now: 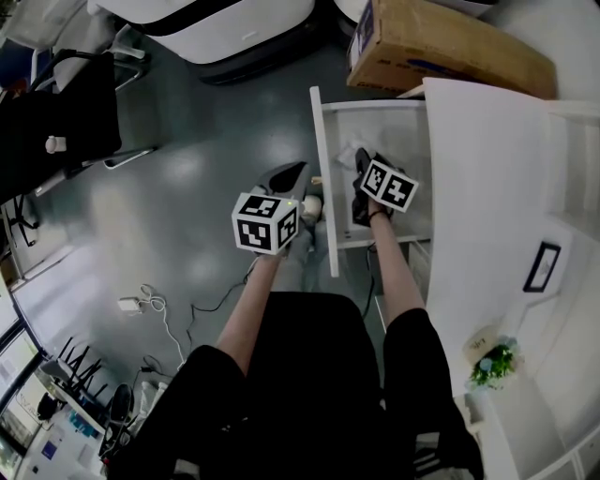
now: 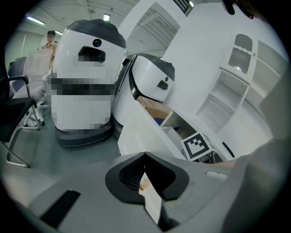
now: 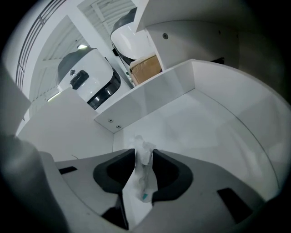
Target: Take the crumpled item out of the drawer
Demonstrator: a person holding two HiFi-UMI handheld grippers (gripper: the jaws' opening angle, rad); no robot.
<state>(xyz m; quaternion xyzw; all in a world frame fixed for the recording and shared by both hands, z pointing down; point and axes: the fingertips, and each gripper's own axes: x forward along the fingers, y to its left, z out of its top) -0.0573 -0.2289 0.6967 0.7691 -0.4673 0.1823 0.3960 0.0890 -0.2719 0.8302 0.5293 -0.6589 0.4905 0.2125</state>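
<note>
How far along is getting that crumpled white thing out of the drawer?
Done: the drawer stands open. In hand: the right gripper is inside it, jaws closed on the crumpled white item. Left: lifting it clear of the drawer; it is not yet out.

Lab-like workroom: white machines [image 1: 234, 14], a cardboard box [image 1: 441, 47], office chair [image 1: 66, 122], floor cables [image 1: 164, 323].

Head view looks steeply down from above onto the open drawer [image 1: 324, 187], right. Right gripper view sits close inside it, facing its far wall. Left gripper view watches from outside, left. All 3 share it.
</note>
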